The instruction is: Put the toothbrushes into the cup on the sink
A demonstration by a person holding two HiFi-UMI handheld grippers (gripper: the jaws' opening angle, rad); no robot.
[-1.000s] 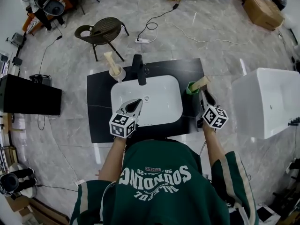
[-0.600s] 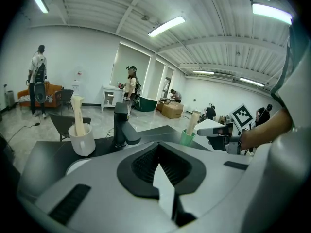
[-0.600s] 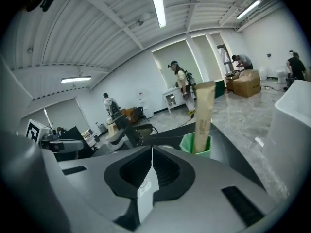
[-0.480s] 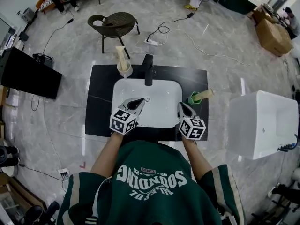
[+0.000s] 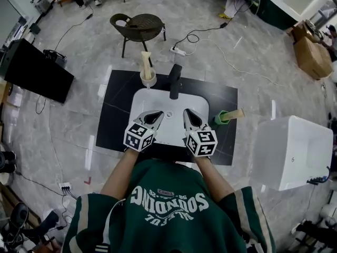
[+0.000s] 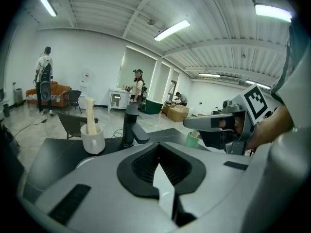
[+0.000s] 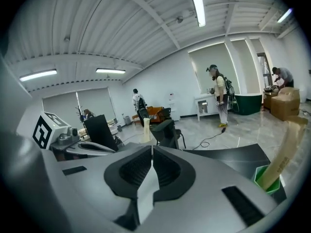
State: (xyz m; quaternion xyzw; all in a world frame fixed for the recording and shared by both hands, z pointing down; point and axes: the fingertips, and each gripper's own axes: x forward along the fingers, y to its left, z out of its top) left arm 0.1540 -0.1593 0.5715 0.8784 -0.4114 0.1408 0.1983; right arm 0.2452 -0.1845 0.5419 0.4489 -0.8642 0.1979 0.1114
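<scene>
Both tools hover side by side over the white sink basin [image 5: 152,100]. The left hand-held gripper [image 5: 157,114] is clenched on nothing, and the right hand-held gripper [image 5: 188,112] is clenched and empty too. On the black surface [image 5: 113,117] beyond, just left of the faucet [image 5: 175,81], the white cup [image 5: 148,80] holds an upright toothbrush [image 5: 146,61]. To the right of the basin, the green cup [image 5: 220,119] has a second toothbrush [image 5: 235,114] leaning out of it.
</scene>
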